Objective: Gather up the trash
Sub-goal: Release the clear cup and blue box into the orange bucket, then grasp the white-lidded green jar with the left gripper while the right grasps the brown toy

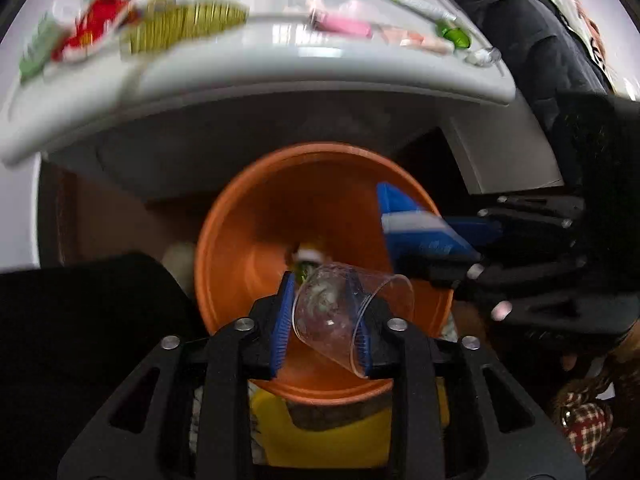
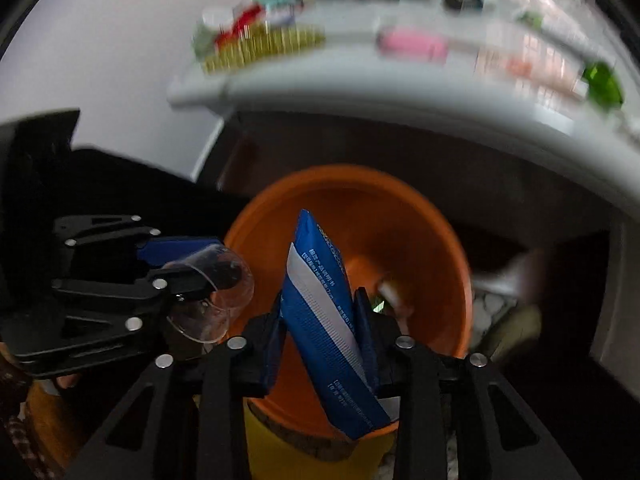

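Left tongs [image 1: 322, 320] grip clear cup [image 1: 352, 312], right tongs [image 2: 320, 332] blue packet [image 2: 328, 320], over orange bin rim [image 1: 208, 240].

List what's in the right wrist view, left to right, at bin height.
Left gripper → clear plastic cup held in it → blue packet between the right gripper's fingers → far inner wall of the orange bin.

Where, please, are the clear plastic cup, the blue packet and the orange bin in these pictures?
clear plastic cup [image 1: 352, 312], left wrist view, on its transparent side wall.
blue packet [image 2: 324, 320], right wrist view, on its printed face.
orange bin [image 1: 256, 208], left wrist view, on its bare inner wall.
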